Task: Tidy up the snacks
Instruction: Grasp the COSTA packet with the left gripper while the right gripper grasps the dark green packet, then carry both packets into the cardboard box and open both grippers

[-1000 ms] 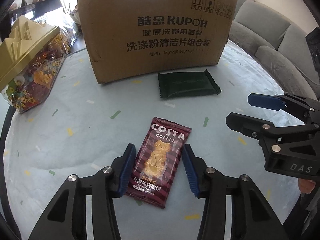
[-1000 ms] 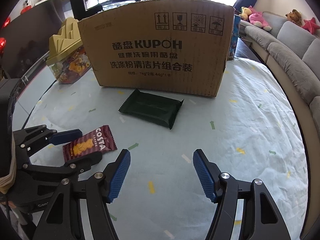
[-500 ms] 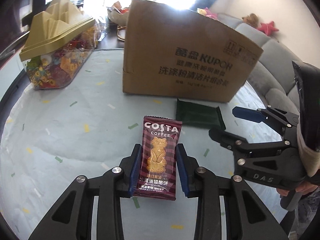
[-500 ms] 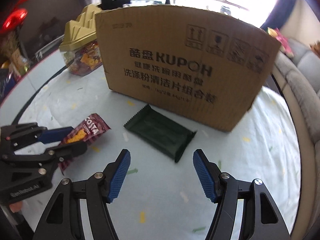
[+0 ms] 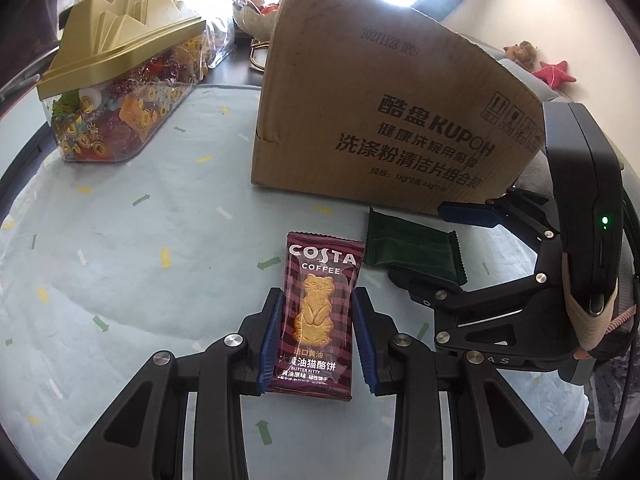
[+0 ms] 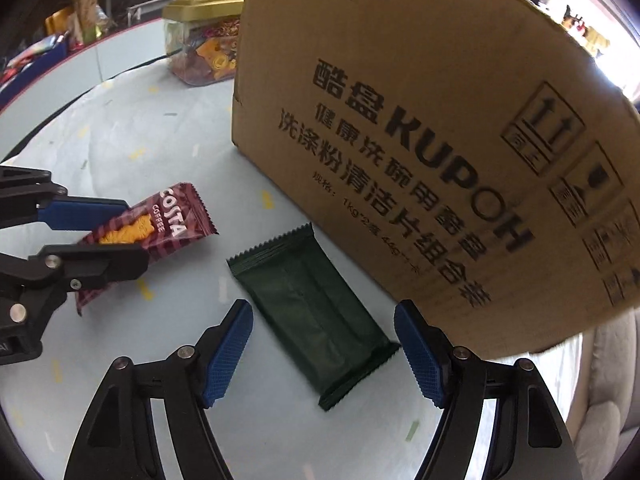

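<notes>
Your left gripper (image 5: 318, 334) is clamped on the maroon COSTA COFFEE biscuit packet (image 5: 320, 312), blue pads pressed against both long edges, at lower centre of the left wrist view. The wrapper shows a cat-shaped biscuit and reads "BUTTER KITTY" under Chinese text

Your right gripper (image 6: 324, 354) has its jaws opening, set wide; the dark green snack packet (image 6: 314, 312) lies flat on the pale confetti-print tablecloth (image 6: 132, 152) between the blue pads, which do not touch it. No lettering readable on the green wrapper

Cardboard box (image 6: 420, 120) fills the upper right of the right wrist view, just behind the green packet: "KUPOH" in bold with Chinese lines, "1kg*2" below, stamp "20271128 DP09" near the top edge, handling symbols along the right side

Gold-lidded clear candy container (image 5: 116, 92) sits upper left in the left wrist view, well apart from both packets
</notes>
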`<action>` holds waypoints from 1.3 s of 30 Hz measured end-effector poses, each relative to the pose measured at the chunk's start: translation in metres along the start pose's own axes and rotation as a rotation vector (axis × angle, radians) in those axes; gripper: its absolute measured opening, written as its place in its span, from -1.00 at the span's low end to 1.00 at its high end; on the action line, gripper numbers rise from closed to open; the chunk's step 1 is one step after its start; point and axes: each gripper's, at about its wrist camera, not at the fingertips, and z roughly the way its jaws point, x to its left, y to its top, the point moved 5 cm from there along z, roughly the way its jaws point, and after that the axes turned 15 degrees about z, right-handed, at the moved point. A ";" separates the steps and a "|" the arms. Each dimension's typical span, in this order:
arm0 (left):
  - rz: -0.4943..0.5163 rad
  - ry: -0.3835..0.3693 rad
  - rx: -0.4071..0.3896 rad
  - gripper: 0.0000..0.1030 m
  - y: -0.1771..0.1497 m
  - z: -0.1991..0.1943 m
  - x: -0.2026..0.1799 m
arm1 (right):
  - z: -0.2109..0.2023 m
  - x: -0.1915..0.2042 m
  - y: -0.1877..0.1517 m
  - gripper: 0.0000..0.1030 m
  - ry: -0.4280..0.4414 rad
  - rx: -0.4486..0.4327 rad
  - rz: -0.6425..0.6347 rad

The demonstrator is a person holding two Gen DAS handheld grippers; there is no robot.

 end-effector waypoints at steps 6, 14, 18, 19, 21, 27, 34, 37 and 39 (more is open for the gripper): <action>-0.011 0.001 0.002 -0.34 0.003 0.002 0.001 | 0.007 0.002 0.007 0.43 0.051 0.020 -0.001; -0.014 -0.001 -0.001 -0.34 0.000 -0.002 0.000 | 0.003 -0.001 -0.004 -0.02 0.115 0.018 0.087; -0.028 0.006 -0.006 -0.34 -0.002 -0.005 0.005 | -0.003 0.005 -0.012 -0.11 0.097 0.002 0.128; -0.029 0.009 -0.008 -0.34 -0.002 -0.007 0.006 | -0.004 0.009 -0.015 -0.12 0.100 -0.003 0.145; -0.031 0.007 -0.012 -0.34 -0.003 -0.010 0.005 | -0.007 0.013 -0.021 -0.12 0.102 -0.017 0.174; -0.023 0.007 -0.035 -0.34 -0.004 -0.023 0.000 | -0.022 0.016 -0.034 -0.12 0.110 -0.053 0.271; -0.002 0.011 -0.079 -0.34 0.002 -0.044 -0.006 | -0.053 0.009 -0.035 -0.12 0.109 -0.126 0.364; 0.018 0.020 -0.109 -0.34 0.008 -0.056 -0.009 | -0.070 0.003 -0.033 -0.12 0.104 -0.169 0.400; 0.031 0.027 -0.131 -0.34 0.014 -0.064 -0.012 | -0.082 -0.003 -0.031 -0.12 0.091 -0.200 0.413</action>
